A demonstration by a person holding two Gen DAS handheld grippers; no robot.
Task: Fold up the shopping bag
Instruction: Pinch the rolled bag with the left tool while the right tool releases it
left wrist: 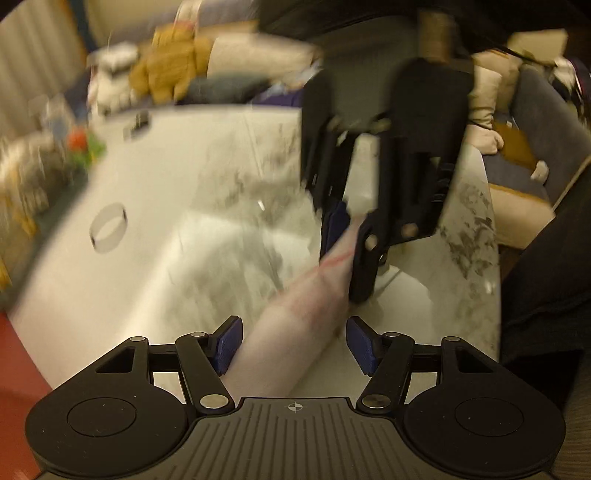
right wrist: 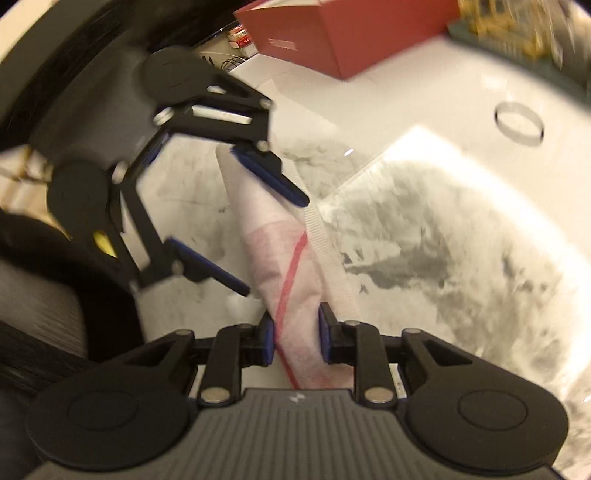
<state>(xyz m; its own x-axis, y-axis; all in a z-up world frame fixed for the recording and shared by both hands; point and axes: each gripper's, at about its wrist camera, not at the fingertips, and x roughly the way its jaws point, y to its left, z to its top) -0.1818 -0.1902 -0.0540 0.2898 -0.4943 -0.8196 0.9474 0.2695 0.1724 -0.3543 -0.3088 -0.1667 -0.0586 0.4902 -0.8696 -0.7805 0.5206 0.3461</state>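
Observation:
The shopping bag [right wrist: 291,266] is white with a red line and a white webbing strap, rolled into a long narrow bundle over the marble table [right wrist: 443,240]. My right gripper [right wrist: 296,338] is shut on one end of the bag. My left gripper [right wrist: 275,243] is open, its blue pads on either side of the bundle's other part without closing on it. In the left wrist view the bag [left wrist: 295,325] runs between my open left gripper [left wrist: 294,343] and up into the right gripper [left wrist: 347,240], which pinches it. The view is blurred.
A clear tape ring [left wrist: 108,228] lies on the table, also in the right wrist view [right wrist: 519,125]. A red box [right wrist: 343,33] stands at the table's far side. A sofa with cushions and soft toys [left wrist: 166,70] lies beyond the table.

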